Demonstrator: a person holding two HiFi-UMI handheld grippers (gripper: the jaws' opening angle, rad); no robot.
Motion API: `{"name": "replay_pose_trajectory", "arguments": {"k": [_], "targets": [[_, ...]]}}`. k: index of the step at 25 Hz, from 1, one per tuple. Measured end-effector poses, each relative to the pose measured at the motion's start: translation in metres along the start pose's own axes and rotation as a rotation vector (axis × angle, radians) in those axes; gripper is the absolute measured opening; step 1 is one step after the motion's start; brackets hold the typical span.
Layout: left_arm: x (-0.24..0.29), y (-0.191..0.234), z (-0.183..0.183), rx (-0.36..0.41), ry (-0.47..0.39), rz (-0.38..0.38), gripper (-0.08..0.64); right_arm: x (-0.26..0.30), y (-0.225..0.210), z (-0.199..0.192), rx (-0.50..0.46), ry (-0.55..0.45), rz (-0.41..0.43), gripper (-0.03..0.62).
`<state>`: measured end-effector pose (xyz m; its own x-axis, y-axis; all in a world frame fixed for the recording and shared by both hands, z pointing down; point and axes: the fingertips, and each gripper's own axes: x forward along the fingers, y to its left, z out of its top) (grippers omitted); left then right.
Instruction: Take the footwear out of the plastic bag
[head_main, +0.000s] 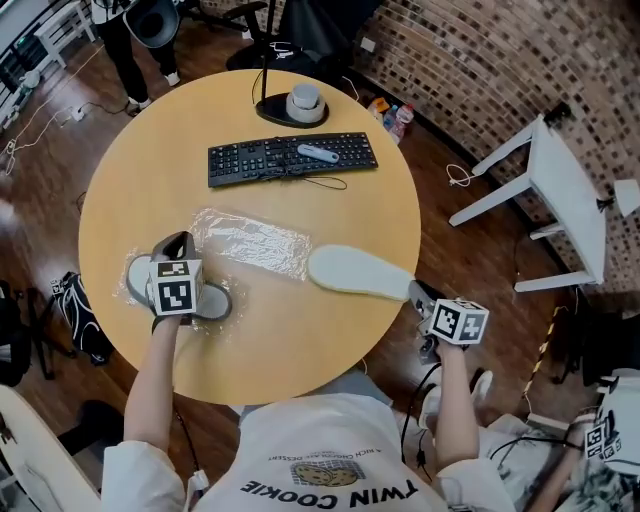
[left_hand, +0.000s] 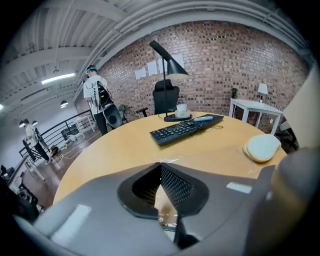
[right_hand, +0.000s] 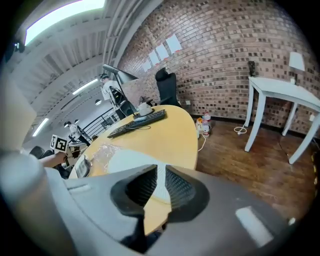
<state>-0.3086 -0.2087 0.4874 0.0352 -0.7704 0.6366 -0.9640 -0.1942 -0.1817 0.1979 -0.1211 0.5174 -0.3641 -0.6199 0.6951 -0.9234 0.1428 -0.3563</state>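
"Two pieces of footwear were on the desk (head_main: 140, 190), then? Where?"

"One pale, one grey. The pale footwear (head_main: 358, 272) lay bare toward four o'clock, outside the plastic bag (head_main: 250, 243), with its far end just beside the bag's edge. The grey footwear (head_main: 212, 303) sat near the rim at eight o'clock. Crinkled clear film showed around it, and I couldn't tell whether it was inside the bag or only on it."

"And the bag?"

"Flat and see-through, about the middle of the desk, stretching from the grey footwear toward the pale one."

"What was the left gripper (left_hand: 161, 167) doing?"

"It hung over the grey footwear, pointing down. Its jaw tips met, with nothing thick between them. Shiny film glinted right at the tips, but I couldn't say whether any was nipped."

"The right gripper (right_hand: 160, 172)?"

"It was off the rim at four o'clock, at the near end of the pale footwear. Its jaws stood a little apart. The pale sole showed through the narrow gap, and the pads weren't pressing on it."

"Anything else?"

"A black keyboard (head_main: 292, 157) at twelve o'clock, with a lamp base (head_main: 272, 112) behind it."
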Motion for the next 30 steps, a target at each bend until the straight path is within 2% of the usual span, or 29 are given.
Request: {"name": "replay_pose_trajectory", "arguments": {"k": [8, 14, 22, 26, 30], "targets": [[-0.062, -0.058, -0.006, -0.086, -0.072, 0.034, 0.003, -0.007, 0.049, 0.012, -0.204, -0.081, 0.138, 0.038], [-0.114, -0.146, -0.035, -0.138, -0.086, 0.060, 0.003, -0.030, 0.072, -0.019, -0.309, -0.110, 0.278, 0.038], [-0.175, -0.274, -0.066, -0.224, -0.092, 0.027, 0.003, -0.071, 0.069, -0.065, -0.367, -0.088, 0.410, 0.038], [-0.202, -0.321, -0.073, -0.258, -0.082, 0.013, 0.003, -0.093, 0.072, -0.078, -0.408, -0.085, 0.458, 0.038], [-0.229, -0.347, -0.072, -0.262, -0.090, 0.023, 0.003, -0.109, 0.082, -0.094, -0.441, -0.076, 0.498, 0.038]]}}
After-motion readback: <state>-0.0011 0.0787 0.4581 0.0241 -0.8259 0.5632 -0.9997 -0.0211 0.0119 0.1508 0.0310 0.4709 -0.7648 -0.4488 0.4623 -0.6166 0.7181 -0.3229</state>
